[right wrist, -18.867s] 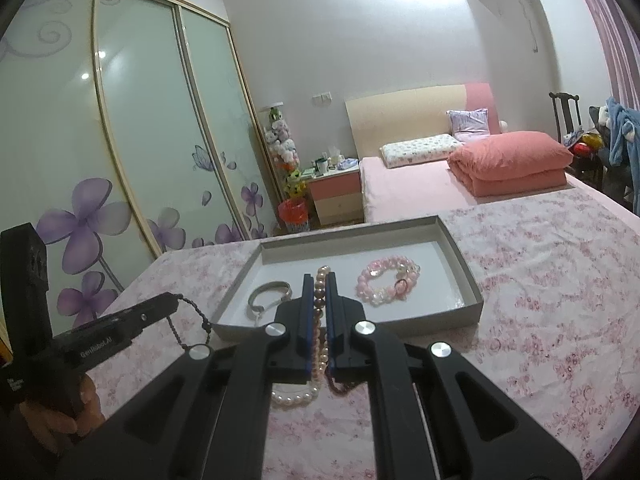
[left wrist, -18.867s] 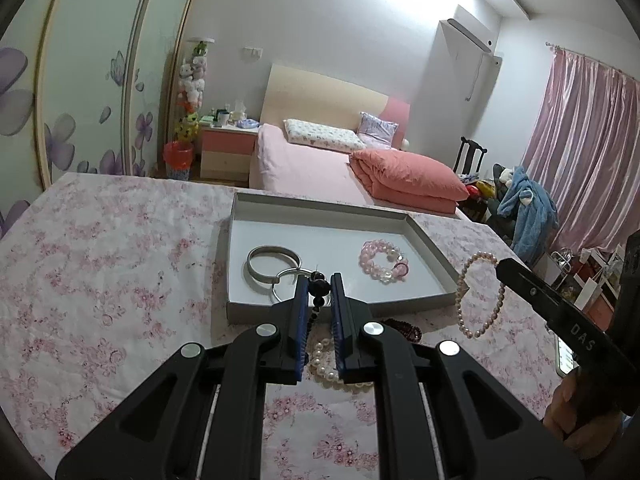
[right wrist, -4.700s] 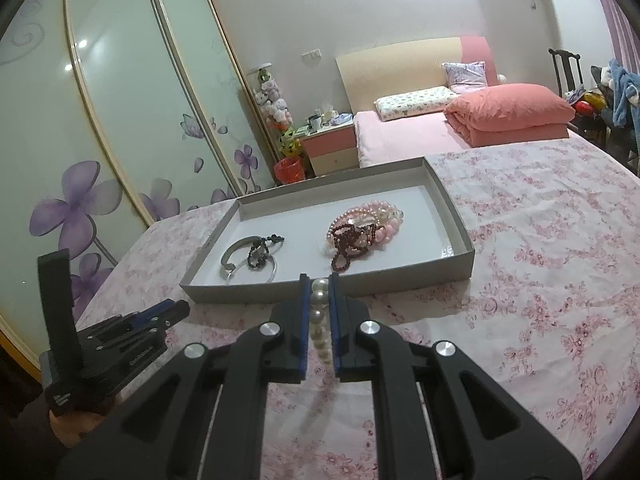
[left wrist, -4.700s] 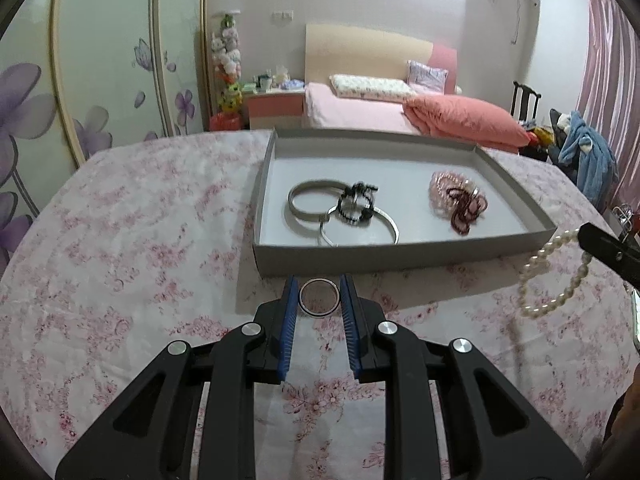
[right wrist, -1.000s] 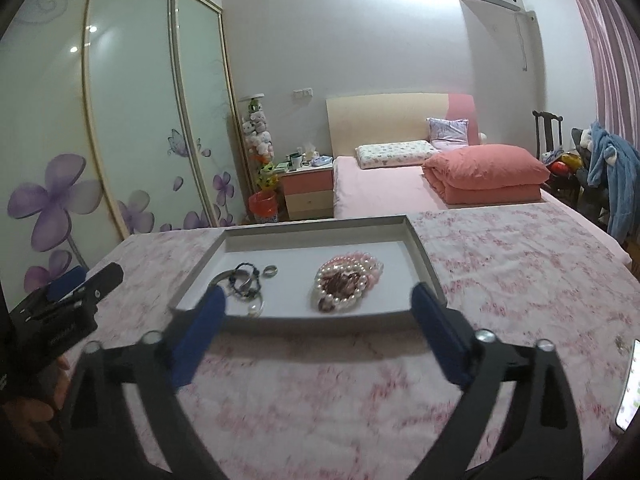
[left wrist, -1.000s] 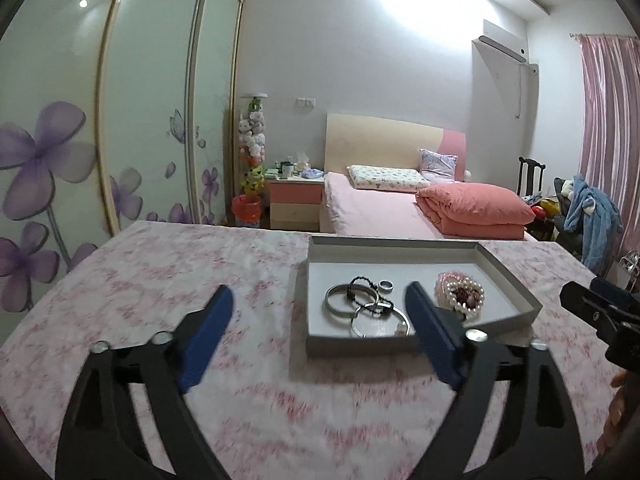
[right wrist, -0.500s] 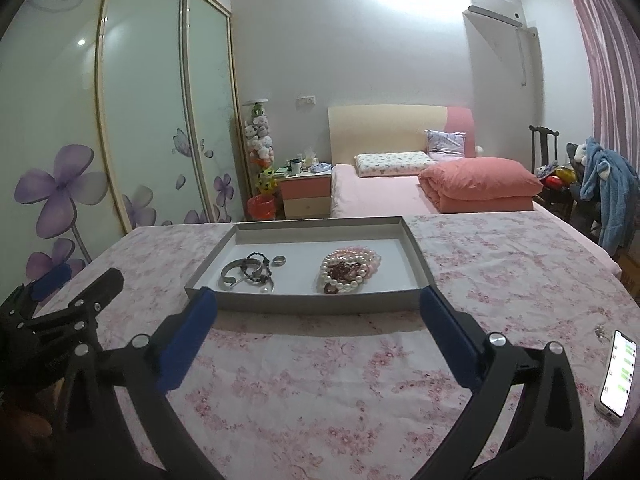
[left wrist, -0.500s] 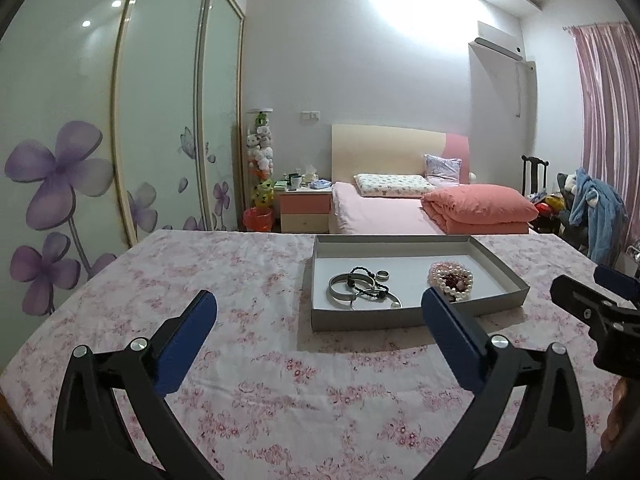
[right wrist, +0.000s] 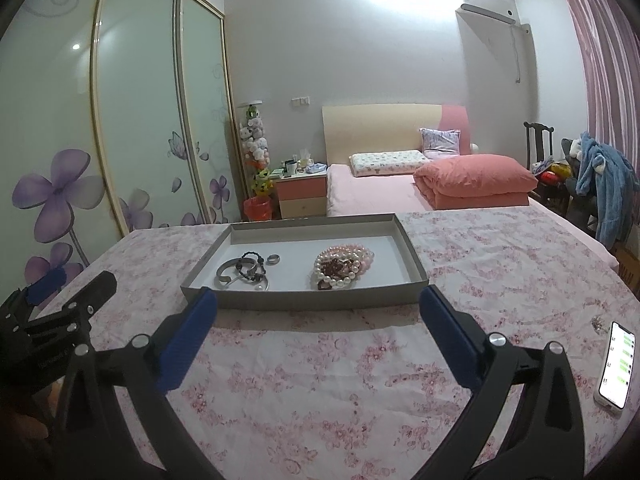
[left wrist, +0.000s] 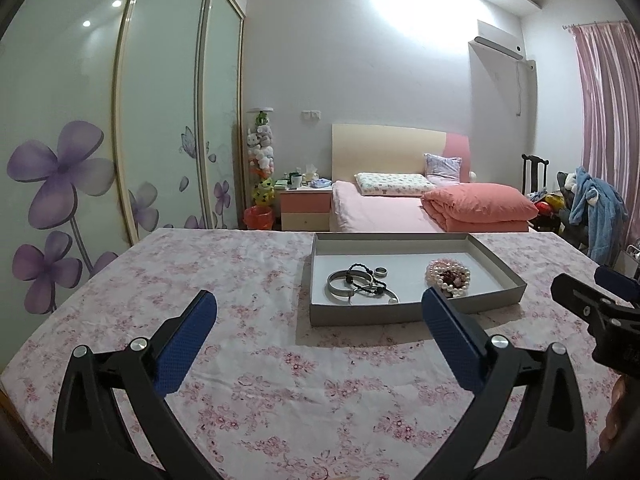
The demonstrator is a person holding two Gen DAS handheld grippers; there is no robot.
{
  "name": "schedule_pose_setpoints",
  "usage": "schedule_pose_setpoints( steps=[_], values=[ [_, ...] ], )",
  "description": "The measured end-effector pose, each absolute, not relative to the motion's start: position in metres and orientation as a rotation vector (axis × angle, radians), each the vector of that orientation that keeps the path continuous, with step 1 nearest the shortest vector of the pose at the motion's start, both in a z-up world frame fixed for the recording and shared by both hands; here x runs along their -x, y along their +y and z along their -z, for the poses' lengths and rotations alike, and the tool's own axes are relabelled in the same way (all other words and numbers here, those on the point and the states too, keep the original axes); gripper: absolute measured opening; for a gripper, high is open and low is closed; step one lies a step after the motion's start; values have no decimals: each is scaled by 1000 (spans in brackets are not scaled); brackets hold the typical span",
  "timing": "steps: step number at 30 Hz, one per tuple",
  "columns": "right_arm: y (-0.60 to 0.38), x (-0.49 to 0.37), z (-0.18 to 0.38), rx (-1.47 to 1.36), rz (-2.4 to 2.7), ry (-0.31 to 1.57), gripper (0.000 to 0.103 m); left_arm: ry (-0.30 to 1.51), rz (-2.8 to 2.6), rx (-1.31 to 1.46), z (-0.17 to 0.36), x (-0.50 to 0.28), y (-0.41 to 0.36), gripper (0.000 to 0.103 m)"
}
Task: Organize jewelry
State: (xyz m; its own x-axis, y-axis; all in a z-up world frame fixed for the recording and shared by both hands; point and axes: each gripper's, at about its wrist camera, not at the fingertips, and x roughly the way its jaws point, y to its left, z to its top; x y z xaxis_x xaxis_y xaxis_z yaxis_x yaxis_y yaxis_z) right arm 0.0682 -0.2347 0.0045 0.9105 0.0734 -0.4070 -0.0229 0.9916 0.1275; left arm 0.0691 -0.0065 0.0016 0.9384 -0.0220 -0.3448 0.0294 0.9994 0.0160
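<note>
Floral-print tablecloth shows no loose jewelry. Grey tray, frame centre, holds the beaded bracelets, bangles and ring. Left gripper and right gripper stand fully spread, empty. Task appears complete.

We find the tray on the cloth-covered table, ahead of both grippers. In the tray, the bangles lie at the left with the cord bracelet on them and the ring just to their right. The bead strands lie heaped at the right. A phone lies on the table, right of the tray. The bed stands behind the table.
</note>
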Motion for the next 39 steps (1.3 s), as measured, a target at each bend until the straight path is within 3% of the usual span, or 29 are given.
schedule_pose_setpoints(
  steps=[39],
  values=[
    [-236,-70,-3,-123,-49,429,99,375,37,-14,0,-72,-14,101]
  ],
)
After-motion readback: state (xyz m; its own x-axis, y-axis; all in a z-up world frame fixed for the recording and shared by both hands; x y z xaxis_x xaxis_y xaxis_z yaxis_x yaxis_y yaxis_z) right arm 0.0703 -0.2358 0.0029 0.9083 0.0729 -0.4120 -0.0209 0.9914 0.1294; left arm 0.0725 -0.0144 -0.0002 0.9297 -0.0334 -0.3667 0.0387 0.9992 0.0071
